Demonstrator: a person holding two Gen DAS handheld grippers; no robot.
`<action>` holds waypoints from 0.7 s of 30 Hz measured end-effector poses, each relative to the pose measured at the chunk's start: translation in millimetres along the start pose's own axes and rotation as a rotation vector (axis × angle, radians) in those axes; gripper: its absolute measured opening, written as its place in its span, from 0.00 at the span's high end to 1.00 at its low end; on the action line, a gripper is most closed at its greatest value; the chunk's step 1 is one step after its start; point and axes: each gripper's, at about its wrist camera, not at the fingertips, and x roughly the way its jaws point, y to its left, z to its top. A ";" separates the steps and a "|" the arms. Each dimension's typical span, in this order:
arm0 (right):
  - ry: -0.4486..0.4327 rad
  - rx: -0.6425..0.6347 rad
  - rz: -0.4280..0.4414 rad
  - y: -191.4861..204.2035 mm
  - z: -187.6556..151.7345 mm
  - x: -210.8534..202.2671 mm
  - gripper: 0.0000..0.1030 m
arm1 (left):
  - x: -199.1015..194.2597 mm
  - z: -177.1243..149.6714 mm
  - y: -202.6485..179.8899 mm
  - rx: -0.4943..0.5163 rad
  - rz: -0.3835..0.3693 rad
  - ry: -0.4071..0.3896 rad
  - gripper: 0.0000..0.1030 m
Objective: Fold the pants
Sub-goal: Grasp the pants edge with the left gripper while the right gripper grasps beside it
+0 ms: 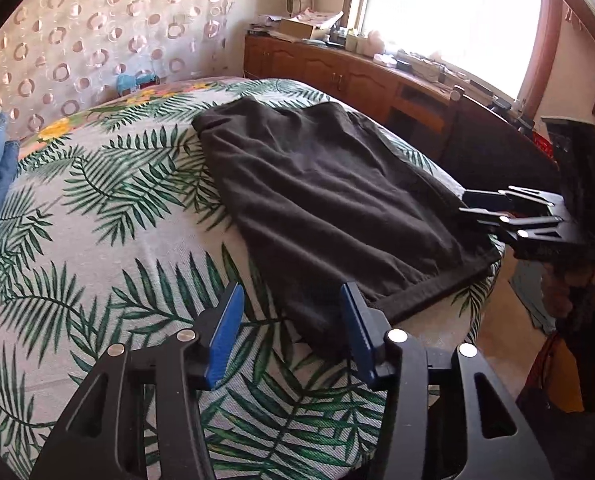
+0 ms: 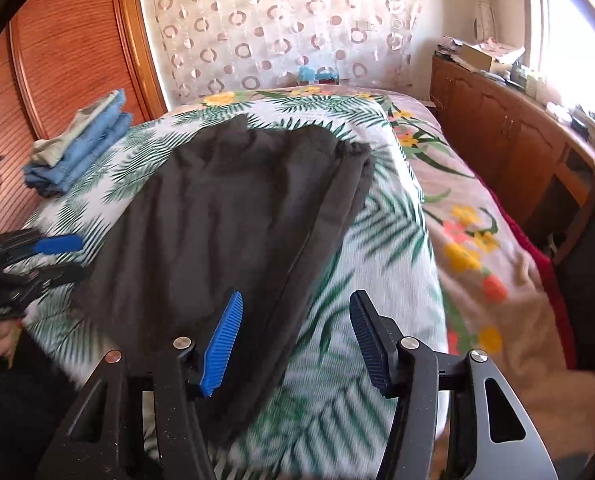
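Note:
Dark grey pants lie flat on the leaf-print bedspread, one leg folded over the other, hem end toward me. My left gripper is open and empty, hovering just above the near hem corner. In the right wrist view the pants stretch away from me, and my right gripper is open and empty over their near right edge. The right gripper also shows in the left wrist view at the pants' right edge. The left gripper shows in the right wrist view at the left edge.
A stack of folded blue jeans lies at the far left of the bed by the wooden headboard. A wooden sideboard with clutter runs under the window. A floral blanket hangs off the bed's right side.

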 end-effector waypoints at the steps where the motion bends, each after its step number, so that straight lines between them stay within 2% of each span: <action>1: -0.001 0.001 0.002 2.2 -6.9 -4.3 0.44 | 0.4 -1.5 -0.9 -0.001 -0.003 0.004 0.50; 9: -0.014 0.015 0.022 12.3 -26.8 -18.7 0.45 | 2.7 -9.2 -9.0 -0.002 -0.042 0.029 0.50; 19: -0.016 -0.006 0.003 19.4 -36.5 -17.6 0.46 | 3.9 -9.8 -12.8 0.003 -0.032 0.022 0.50; 20: -0.015 0.000 0.007 18.5 -36.6 -17.3 0.46 | 4.3 -9.5 -12.6 0.003 -0.034 0.022 0.52; 21: -0.015 0.002 0.007 19.3 -36.5 -17.3 0.46 | 3.9 -9.9 -13.6 0.004 -0.052 0.023 0.61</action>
